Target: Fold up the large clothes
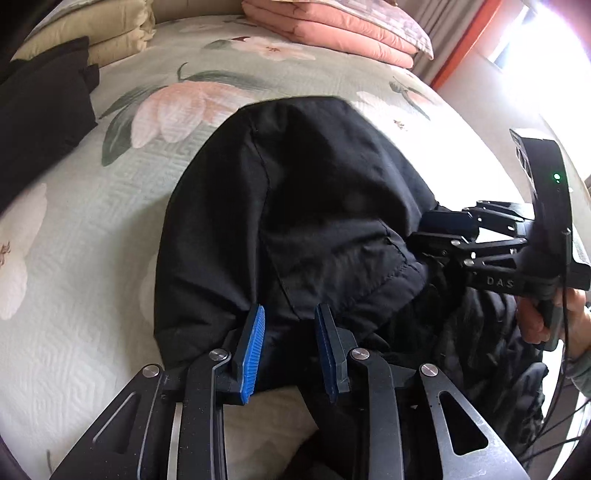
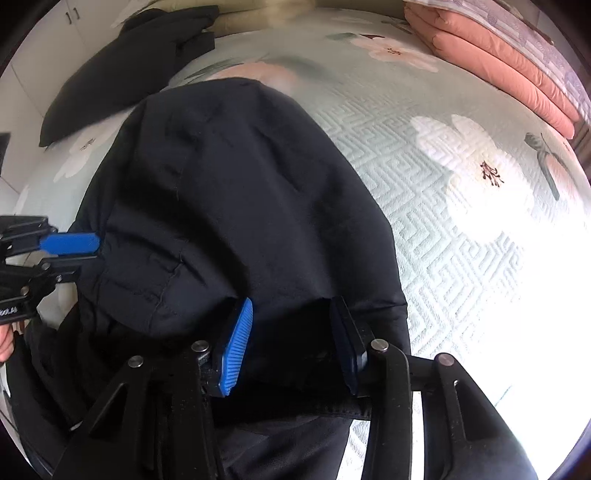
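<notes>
both the left gripper point(image 1: 290, 347) and right gripper point(image 2: 291, 343) stood parted astride the black jacket point(image 1: 295, 206); actual pad contact was hidden, grasp undeterminable.

Both grippers' point(image 1: 290, 350) point(image 2: 291, 347) jaws parted.

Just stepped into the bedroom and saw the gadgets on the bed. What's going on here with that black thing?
A person is folding a large black garment on a floral bedspread, using a handheld gripper in each hand. The left gripper and the right gripper both have their fingers spread, with the garment's near edge lying between them. Whether either is pinching cloth isn't clear. Another dark garment and folded pink bedding lie farther back.
</notes>
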